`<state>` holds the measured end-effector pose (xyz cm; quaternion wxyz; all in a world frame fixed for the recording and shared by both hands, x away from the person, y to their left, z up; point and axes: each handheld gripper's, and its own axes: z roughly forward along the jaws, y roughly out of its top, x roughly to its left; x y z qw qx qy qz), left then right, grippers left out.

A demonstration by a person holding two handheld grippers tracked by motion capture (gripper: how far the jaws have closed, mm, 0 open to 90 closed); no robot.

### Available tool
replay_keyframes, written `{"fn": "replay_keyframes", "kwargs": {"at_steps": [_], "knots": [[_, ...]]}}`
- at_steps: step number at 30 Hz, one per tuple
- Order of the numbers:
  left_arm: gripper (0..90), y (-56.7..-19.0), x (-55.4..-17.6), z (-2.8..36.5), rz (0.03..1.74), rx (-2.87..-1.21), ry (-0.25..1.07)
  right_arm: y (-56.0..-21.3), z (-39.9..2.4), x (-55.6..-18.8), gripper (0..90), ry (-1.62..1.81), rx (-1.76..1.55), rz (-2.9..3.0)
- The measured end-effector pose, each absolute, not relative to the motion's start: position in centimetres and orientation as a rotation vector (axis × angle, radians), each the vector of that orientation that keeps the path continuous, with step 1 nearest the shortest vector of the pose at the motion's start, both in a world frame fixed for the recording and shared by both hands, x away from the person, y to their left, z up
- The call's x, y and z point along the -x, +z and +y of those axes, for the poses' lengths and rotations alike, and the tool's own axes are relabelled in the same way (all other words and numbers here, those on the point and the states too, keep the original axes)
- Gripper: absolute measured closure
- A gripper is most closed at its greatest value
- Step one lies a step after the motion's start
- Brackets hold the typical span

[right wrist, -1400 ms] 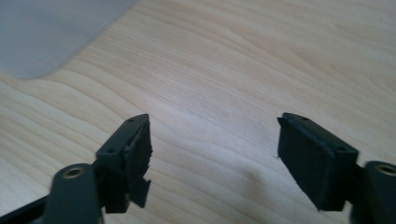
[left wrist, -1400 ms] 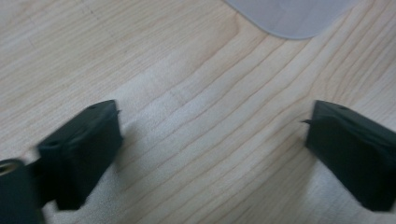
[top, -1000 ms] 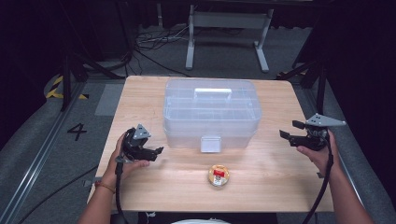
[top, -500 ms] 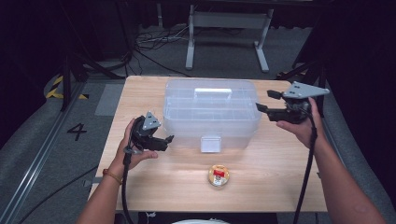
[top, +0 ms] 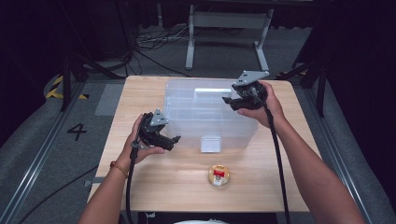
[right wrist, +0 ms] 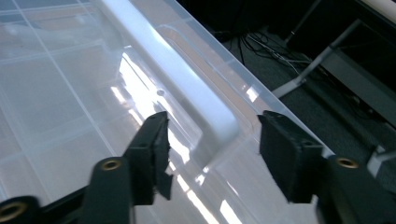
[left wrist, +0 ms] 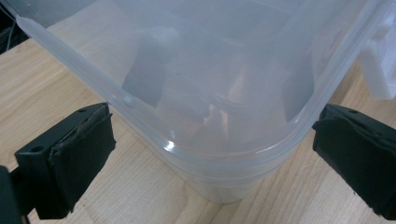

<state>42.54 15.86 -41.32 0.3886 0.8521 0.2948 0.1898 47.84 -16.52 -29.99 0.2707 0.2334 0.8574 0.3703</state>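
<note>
High view looks down on a wooden desk (top: 154, 186) with a clear plastic storage box (top: 196, 112) lying lid-on a little toward twelve o'clock of the middle, a white latch (top: 210, 143) on the wall that faces six o'clock. The left claw (top: 173, 140) sits at the box's corner toward eight o'clock, and the right claw (top: 229, 101) hangs over the lid toward two o'clock. A small round yellow container with a red label (top: 218, 175) stands alone on the desk toward six o'clock, well apart from both hands; neither gripper view catches it. Left gripper view brings what the overhead cannot: the box's rounded corner (left wrist: 224, 154) sits between the jaws of the left claw (left wrist: 210, 144), which have just been opening and stand wide apart, with bare wood between each pad and the plastic. Right gripper view shows the white carry handle (right wrist: 187, 88) set in the lid, its near end lying between the jaws of the right claw (right wrist: 212, 147). Those jaws have just been closing, yet they stand apart with a gap at each pad. Grid lines of compartments show faintly through the lid there.
</note>
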Motion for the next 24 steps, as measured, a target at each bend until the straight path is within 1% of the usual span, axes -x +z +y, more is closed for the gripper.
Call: {"fn": "replay_keyframes", "kwargs": {"at_steps": [1,2,4,7,13,20,24], "knots": [[0.0,-41.3,-42.5,15.9,0.75,-2.167,0.483,-30.0,-16.5,-47.8,48.2,0.998,-0.629,2.31],[0.0,-41.3,-42.6,16.0,0.754,-2.156,0.471,-30.1,-16.2,-48.0,52.4,1.01,-0.587,2.342],[0.0,-41.3,-42.6,16.0,0.754,-2.153,0.469,-30.2,-15.6,-48.0,57.6,0.983,-0.566,2.337],[0.0,-41.3,-42.5,16.0,0.758,-2.155,0.463,-30.1,-16.0,-48.1,67.4,0.988,-0.577,2.323],[1.2,-41.2,-42.2,15.6,0.793,-2.153,0.442,-30.0,-16.4,-47.6,69.3,0.982,-0.566,2.335],[3.5,-41.0,-41.6,14.9,0.774,-2.171,0.447,-30.0,-17.2,-46.9,70.2,0.964,-0.549,2.337],[6.4,-41.2,-41.0,14.6,0.76,-2.15,0.452,-30.0,-18.0,-46.3,70.3,0.975,-0.557,2.334]]}}
